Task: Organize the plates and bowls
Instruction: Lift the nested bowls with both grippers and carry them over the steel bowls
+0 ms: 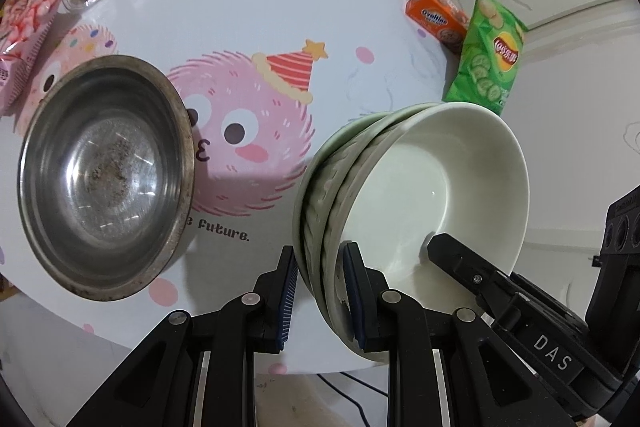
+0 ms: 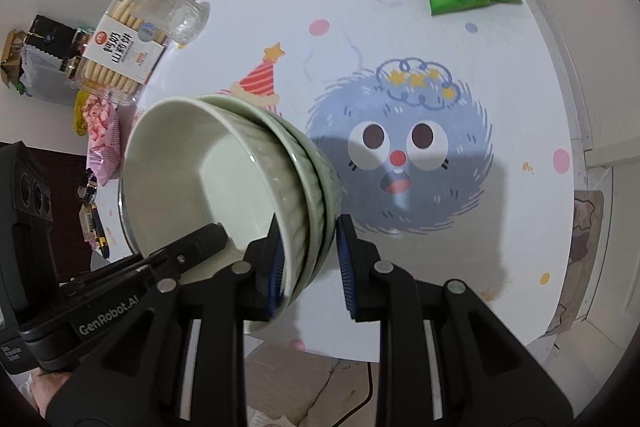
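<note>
Left gripper: jaws straddle the rim of the nested green bowls, closed on it.
Right gripper: grips the opposite rim likewise.
Steel bowl: left of left jaws, on table.

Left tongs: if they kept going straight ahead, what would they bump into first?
The left tongs already straddle the wall of the stacked green bowls, so that stack comes first. Beyond it lies only the cartoon table, though depth is hard to judge.
</note>
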Available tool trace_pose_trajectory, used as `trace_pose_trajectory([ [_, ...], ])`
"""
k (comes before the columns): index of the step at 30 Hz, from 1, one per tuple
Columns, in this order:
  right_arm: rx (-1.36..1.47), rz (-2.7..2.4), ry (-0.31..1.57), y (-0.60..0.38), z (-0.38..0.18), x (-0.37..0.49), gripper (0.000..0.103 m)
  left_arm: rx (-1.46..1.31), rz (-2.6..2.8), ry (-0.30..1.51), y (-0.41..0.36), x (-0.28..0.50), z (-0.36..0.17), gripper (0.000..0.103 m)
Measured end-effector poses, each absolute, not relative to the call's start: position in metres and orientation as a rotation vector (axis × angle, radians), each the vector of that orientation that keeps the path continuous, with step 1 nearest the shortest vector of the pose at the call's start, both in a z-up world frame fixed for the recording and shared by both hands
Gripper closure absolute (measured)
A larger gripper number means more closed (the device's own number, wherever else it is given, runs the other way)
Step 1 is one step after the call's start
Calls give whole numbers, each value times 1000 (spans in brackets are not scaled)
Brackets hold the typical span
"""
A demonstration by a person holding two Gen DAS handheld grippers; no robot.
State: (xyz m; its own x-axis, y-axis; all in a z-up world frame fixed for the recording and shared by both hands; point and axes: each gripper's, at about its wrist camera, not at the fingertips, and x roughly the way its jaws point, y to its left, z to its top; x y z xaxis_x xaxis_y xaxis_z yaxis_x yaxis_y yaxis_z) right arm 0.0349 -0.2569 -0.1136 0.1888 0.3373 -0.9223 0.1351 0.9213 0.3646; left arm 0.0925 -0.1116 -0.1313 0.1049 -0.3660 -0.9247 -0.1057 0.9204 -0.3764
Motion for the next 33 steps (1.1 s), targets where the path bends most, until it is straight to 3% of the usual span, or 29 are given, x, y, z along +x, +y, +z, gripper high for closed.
trace_pose_trajectory([
  [20, 380, 189, 1328, -217, -75, 40, 76, -391, -173, 1400, -71, 84, -92, 80],
  [33, 350, 252, 1336, -146, -72, 48, 76, -411, -116, 1387, 7, 76, -88, 80],
])
